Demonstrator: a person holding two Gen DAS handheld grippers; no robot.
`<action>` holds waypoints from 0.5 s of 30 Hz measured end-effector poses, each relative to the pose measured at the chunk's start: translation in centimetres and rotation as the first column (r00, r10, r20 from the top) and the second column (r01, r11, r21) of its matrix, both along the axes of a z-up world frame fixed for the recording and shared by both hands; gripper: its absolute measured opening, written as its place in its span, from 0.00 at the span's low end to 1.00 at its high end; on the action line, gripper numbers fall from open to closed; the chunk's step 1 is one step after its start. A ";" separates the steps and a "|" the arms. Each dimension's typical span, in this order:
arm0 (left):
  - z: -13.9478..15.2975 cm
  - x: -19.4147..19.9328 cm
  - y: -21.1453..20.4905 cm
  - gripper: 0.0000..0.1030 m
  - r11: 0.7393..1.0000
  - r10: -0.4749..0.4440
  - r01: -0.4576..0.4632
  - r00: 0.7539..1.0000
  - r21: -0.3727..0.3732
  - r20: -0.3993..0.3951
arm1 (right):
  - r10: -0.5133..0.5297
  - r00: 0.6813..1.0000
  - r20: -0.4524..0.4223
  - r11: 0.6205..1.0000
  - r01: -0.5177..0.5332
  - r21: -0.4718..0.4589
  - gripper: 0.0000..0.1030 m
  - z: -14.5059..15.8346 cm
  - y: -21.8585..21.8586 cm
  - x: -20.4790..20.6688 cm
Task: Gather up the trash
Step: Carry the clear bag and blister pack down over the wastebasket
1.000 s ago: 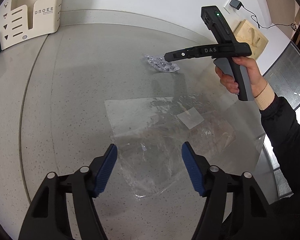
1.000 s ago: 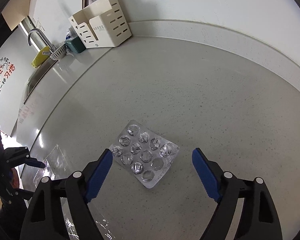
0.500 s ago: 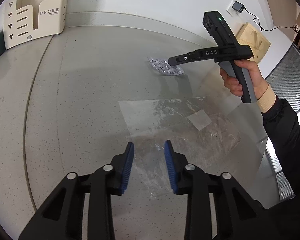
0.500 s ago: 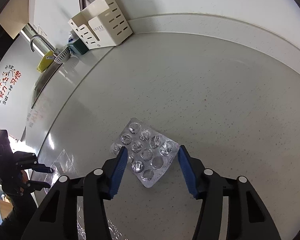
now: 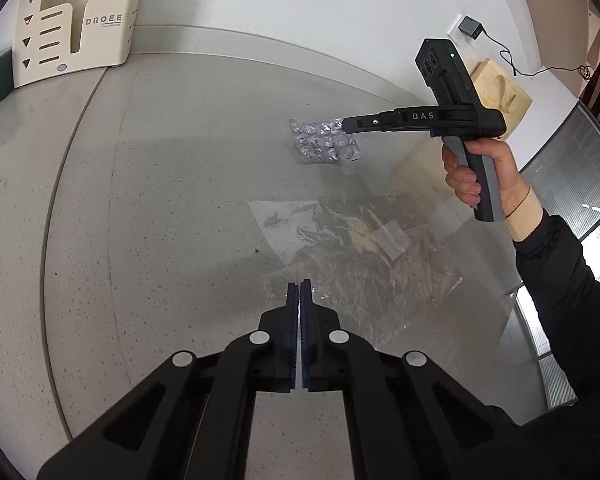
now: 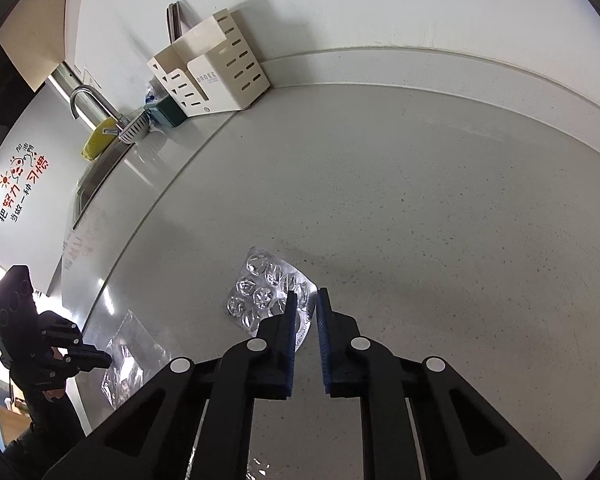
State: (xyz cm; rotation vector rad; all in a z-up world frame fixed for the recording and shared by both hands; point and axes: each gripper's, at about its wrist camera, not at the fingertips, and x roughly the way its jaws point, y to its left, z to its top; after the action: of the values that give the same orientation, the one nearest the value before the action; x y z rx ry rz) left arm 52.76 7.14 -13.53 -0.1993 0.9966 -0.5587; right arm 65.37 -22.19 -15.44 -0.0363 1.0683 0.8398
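Observation:
A crumpled clear plastic bag (image 5: pixel 360 264) lies on the grey counter (image 5: pixel 160 200). My left gripper (image 5: pixel 299 292) is shut on the bag's near left edge, pads together. Further back lies a silver blister pack (image 5: pixel 324 146). In the right wrist view the right edge of the blister pack (image 6: pixel 260 292) stands between the blue pads. The jaws of my right gripper (image 6: pixel 305 304) are closing and pinch that edge. The left gripper (image 6: pixel 108 358) shows at the far left of that view, against the bag (image 6: pixel 128 344).
A cream slotted organiser (image 5: pixel 76 40) and a green box (image 6: pixel 166 112) stand against the back wall. A sink tap (image 6: pixel 82 100) is at the far left. A brown paper bag (image 5: pixel 500 88) lies beyond the counter's right edge. A hand (image 5: pixel 476 172) holds the right gripper.
Both grippers went from wide open to closed. The left jaws came together on the bag's edge. The right jaws narrowed onto the blister pack, whose right side now looks squeezed.

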 end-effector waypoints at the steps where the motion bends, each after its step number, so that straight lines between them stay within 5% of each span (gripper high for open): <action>1: 0.0 -0.1 0.1 0.01 1.000 -0.002 0.002 1.000 -0.011 0.000 | -0.005 1.000 0.004 1.000 0.005 0.013 0.11 0.2 -0.2 -0.2; 15: 1.2 -1.6 1.0 0.01 0.989 -0.023 0.028 0.999 -0.144 0.035 | -0.064 0.995 0.081 0.997 0.060 0.053 0.06 3.3 -4.1 -4.9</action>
State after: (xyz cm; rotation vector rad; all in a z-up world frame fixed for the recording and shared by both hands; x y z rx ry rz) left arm 51.18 8.12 -12.38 -0.3055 0.9282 -0.6564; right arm 60.45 -26.29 -12.19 0.0044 0.9655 0.8025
